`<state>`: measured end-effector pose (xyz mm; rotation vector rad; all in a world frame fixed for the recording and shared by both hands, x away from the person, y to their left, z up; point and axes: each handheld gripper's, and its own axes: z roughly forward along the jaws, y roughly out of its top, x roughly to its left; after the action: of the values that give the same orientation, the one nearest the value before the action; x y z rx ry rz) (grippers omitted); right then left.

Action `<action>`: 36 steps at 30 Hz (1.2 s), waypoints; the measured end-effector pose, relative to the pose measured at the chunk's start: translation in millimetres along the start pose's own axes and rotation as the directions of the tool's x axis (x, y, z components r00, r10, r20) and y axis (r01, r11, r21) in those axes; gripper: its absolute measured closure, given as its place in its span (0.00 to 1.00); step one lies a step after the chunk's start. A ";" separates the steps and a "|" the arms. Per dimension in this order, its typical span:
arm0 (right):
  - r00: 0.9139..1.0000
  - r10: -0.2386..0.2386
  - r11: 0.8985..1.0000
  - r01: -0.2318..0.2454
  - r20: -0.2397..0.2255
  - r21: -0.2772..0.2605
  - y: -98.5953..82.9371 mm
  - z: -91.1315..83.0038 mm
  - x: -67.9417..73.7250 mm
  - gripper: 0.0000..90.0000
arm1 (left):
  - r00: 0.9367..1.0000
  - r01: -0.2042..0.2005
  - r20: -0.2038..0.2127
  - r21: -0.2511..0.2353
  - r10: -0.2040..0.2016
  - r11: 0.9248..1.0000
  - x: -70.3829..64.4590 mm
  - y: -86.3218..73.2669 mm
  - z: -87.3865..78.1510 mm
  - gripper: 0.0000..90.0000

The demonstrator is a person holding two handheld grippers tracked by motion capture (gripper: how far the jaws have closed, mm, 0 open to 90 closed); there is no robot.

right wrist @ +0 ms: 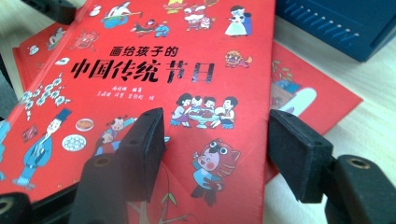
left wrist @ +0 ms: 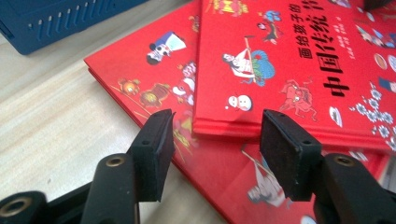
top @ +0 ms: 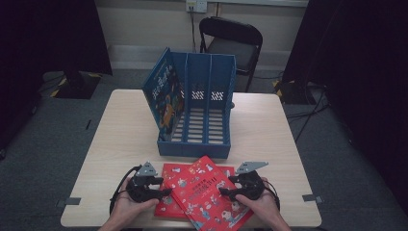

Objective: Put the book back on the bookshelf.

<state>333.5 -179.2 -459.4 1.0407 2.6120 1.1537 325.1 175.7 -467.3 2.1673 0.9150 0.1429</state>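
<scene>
Top red picture book: lay askew on a second red book, just before the blue file rack. Left claw and right claw gaped, empty, flanking it. Risk: jaws catching both covers, or the glossy book sliding off.

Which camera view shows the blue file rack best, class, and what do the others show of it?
The high view: the whole blue file rack stands there, dividers visible, a blue book in its left slot. The left gripper view catches just a slotted corner; the right gripper view another corner.
</scene>
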 end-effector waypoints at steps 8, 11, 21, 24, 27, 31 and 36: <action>1.000 0.016 1.000 -0.016 0.014 -0.009 -10.7 -8.5 6.4 0.40 | 1.000 0.009 -0.001 -0.009 -0.009 1.000 12.7 12.6 9.9 0.49; 1.000 0.020 1.000 -0.020 0.016 -0.021 -13.9 -8.6 9.6 0.38 | 1.000 0.019 -0.014 -0.038 -0.019 0.999 18.8 12.6 12.1 0.49; 1.000 0.004 1.000 -0.004 0.003 -0.017 -20.3 -11.4 24.4 0.38 | 0.996 0.080 -0.022 -0.011 -0.081 0.997 33.8 24.5 17.5 0.47; 1.000 0.005 1.000 -0.005 0.003 -0.026 -23.2 -12.0 29.4 0.38 | 0.997 0.071 -0.026 -0.023 -0.071 0.997 35.2 23.6 18.1 0.48; 1.000 0.007 1.000 -0.007 -0.001 -0.026 -22.3 -11.9 27.4 0.39 | 0.998 0.062 -0.027 -0.029 -0.063 0.998 32.2 22.9 16.1 0.49; 1.000 0.008 1.000 -0.008 -0.001 -0.027 -13.8 -6.2 20.5 0.38 | 0.999 0.036 0.027 -0.074 -0.035 0.997 16.6 21.1 9.5 0.52; 1.000 0.023 0.999 -0.022 0.007 -0.032 1.9 5.4 9.7 0.34 | 0.996 0.038 0.085 -0.041 -0.035 0.998 1.5 13.4 17.2 0.48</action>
<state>329.0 -168.9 -460.2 1.0689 2.5734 1.1901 340.2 160.1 -470.4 2.0995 0.8949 0.0519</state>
